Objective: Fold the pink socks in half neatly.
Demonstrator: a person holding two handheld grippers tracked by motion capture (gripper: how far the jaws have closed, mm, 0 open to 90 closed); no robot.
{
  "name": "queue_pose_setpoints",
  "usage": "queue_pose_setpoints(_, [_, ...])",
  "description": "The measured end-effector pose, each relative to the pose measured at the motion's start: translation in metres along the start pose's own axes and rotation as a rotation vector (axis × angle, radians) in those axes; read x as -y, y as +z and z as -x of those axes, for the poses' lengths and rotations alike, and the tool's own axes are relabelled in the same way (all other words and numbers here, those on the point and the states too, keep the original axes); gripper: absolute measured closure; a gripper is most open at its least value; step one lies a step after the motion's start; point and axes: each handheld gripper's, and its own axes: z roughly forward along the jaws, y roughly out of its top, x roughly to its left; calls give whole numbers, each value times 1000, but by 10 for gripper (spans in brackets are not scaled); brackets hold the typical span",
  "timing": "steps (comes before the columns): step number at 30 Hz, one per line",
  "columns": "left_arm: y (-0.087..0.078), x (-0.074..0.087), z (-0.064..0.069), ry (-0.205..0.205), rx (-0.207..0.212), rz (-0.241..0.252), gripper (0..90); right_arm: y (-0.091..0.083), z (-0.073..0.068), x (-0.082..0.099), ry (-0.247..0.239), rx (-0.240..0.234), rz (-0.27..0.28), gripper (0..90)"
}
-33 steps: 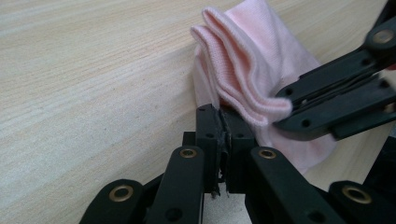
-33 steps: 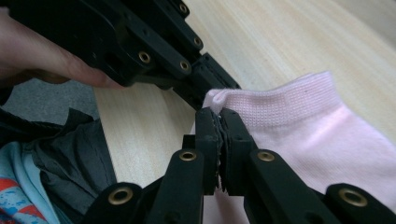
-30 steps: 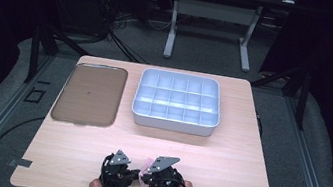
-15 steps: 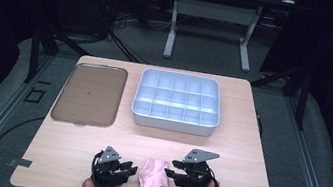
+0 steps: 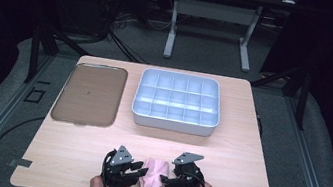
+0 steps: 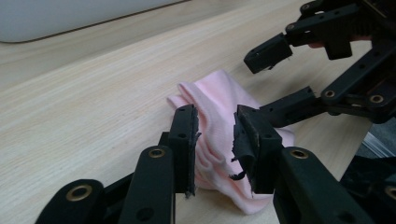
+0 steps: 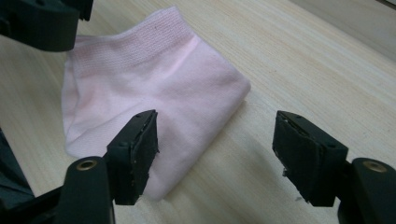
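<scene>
Sock (image 5: 152,181), pink and folded, lies flat on the wooden table (image 5: 245,156) at its near edge, between your two grippers. Your left gripper (image 6: 215,133) has its jaws parted a little over the sock's edge, pads not pressing the cloth. Your right gripper (image 7: 215,149) has just been opening; its jaws stand wide, the sock beside one jaw and ungripped. Compartment tray (image 5: 174,124) and flat brown tray (image 5: 88,92) sit well apart at the far side.
</scene>
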Motion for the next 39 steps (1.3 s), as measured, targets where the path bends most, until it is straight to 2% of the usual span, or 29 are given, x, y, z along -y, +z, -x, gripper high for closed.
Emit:
queue_pose_setpoints(6, [5,2,2,11,24,-18,768,4,-1,2,-2,39,-14,276])
queue_pose_setpoints(12, [14,10,-4,37,2,-73,854,7,-3,3,-11,52,-32,267])
queue_pose_setpoints(18, [20,15,-2,70,-28,-108,896,8,-2,4,-13,47,-36,265])
queue_pose_setpoints(20, [20,16,-3,82,-34,-105,898,8,-1,4,-6,43,-28,264])
queue_pose_setpoints(25, [19,20,-5,58,-19,-89,899,7,3,8,7,19,-20,271])
queue_pose_setpoints(29, [20,20,-5,59,-21,-86,899,5,4,9,15,12,-16,284])
queue_pose_setpoints(32, [21,21,-5,48,-16,-75,899,5,4,7,19,-1,-28,320])
queue_pose_setpoints(35, [21,23,-5,55,-18,-61,900,5,3,6,23,-10,-30,372])
queue_pose_setpoints(37, [21,24,-5,64,-22,-56,900,5,2,4,35,-10,-29,420])
queue_pose_setpoints(39, [22,25,-6,53,-17,-38,900,5,2,3,54,-8,-31,459])
